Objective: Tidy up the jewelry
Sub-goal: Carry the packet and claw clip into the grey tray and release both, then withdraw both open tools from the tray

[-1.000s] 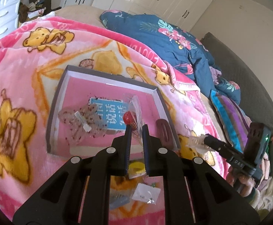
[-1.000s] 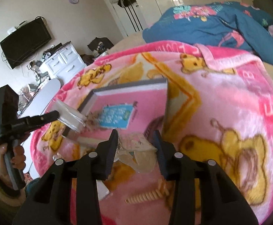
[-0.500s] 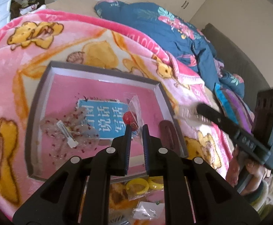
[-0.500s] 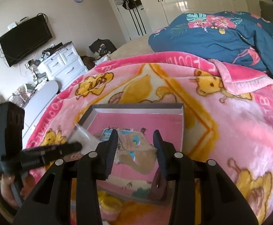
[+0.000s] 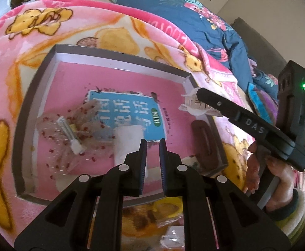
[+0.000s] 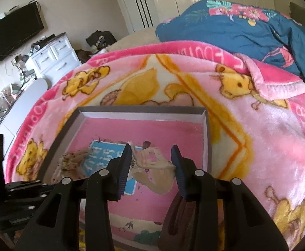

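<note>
Your left hand-held gripper [image 5: 153,146] hangs over the near part of the grey-rimmed box [image 5: 119,59] on the pink bear blanket [image 5: 27,48], its jaws clenched with only a thin slit between them; a whitish translucent packet [image 5: 126,140] lies just past the left fingertip, and whether any of it is pinched you cannot tell from here. Your right hand-held gripper [image 6: 151,156] is grasping a pale plastic hair claw clip [image 6: 152,161], jaws partly apart around it, holding it above the box's right side near the far right corner. Inside the box lie a clear bag speckled with red [image 5: 68,133], resting on the blue printed label [image 5: 131,113] on the pink floor. A brown hair clip [image 5: 204,144] rests on the box's right rim. Yellow rings [image 5: 167,207] lie on the blanket just in front of the box
</note>
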### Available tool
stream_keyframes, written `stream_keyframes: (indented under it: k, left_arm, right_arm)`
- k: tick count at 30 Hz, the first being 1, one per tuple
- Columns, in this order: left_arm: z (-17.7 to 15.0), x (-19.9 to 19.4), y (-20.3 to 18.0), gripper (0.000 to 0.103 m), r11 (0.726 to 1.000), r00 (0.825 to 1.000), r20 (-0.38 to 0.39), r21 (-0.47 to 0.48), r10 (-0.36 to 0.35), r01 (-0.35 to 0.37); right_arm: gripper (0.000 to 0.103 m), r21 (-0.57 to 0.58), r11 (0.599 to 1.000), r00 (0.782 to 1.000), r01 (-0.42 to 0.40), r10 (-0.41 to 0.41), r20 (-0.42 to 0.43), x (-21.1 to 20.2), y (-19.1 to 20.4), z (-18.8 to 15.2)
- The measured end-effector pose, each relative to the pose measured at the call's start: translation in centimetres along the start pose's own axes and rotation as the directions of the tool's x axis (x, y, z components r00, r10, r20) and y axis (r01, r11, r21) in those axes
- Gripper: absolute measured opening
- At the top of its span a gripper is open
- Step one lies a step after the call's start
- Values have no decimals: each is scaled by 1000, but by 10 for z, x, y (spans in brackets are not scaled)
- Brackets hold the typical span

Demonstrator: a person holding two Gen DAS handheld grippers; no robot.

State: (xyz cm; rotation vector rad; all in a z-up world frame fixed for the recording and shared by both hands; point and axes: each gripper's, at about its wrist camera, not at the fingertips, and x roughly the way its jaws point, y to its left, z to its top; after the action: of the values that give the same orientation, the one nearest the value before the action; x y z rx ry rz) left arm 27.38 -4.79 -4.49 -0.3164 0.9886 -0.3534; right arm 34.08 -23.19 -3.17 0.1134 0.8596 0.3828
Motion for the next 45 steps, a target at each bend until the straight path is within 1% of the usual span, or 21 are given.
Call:
stream_keyframes:
  k: [5,7,8,13,16,18,22,23,26,29,30,31,32,33,34,36,38,39,45]
  left_arm:
    - [-3,-2,7,6,999,999,-2,-1,32,-32]
    - [-5,-4,8,6,999,999,-4,6,49,-49]
    - [-5,-5,8,6,999,999,-5,10,53,-53]
    - [-10,-14,3,6,995,996,3,43,93,-93]
    - [-12,-22,1,7,992,994,17,58,108,-109]
    - [-13,-29,-1,15,992,993,25,60,112,-113]
    - [-14,-42,-5,21,991,992,46,60,117,-119]
    - [-14,-46,-6,24,990,991,53,62,120,-123]
    - [-15,-58,-11,38,989,989,78,65,128,-133]
    - [-17,-73,-15,50,987,984,109,64,141,-148]
    - [-17,-78,-16,56,986,982,119,64,146,-155]
    - [-17,-83,-17,59,985,981,127,64,149,-158]
    - [-18,-87,-18,65,985,979,135,64,152,-162]
    - [-17,-91,-19,72,984,977,143,64,156,-166]
    - [-18,-97,-21,76,982,974,158,67,163,-176]
    - [-19,-106,-23,87,979,967,180,64,179,-193]
    - [-19,-117,-25,90,980,964,197,58,176,-191]
    - [-19,-120,-25,93,980,963,202,57,177,-192]
    - [-25,-146,-32,94,975,949,251,58,192,-213]
  right_arm:
    - [39,6,1000,999,17,-17,-37,17,2,-10]
    - [45,-1,1000,999,10,-10,-38,18,4,-13]
    - [52,-1,1000,999,12,-12,-39,18,5,-15]
    - [55,14,1000,1000,-8,8,-30,4,4,-18]
    - [60,7,1000,1000,-10,10,-8,-14,5,-19]
    - [66,8,1000,1000,-13,13,14,-27,5,-20]
    - [73,-6,1000,998,-12,12,59,-57,6,-23]
    - [75,-10,1000,998,-10,11,67,-62,7,-23]
    - [81,-15,1000,995,-9,10,100,-81,10,-26]
    - [81,-20,1000,992,-8,10,123,-99,14,-29]
    - [83,-23,1000,992,-8,10,130,-104,15,-29]
    - [85,-26,1000,990,-6,10,140,-111,16,-30]
    - [88,-28,1000,988,-4,8,151,-117,17,-31]
    - [90,-30,1000,986,-1,6,164,-122,19,-31]
    - [90,-31,1000,983,1,5,181,-130,20,-32]
    - [91,-34,999,981,-3,10,196,-139,22,-32]
    - [91,-38,999,977,0,8,215,-151,24,-33]
    - [91,-43,999,975,-1,10,222,-156,26,-33]
    - [91,-58,998,967,7,8,254,-182,33,-36]
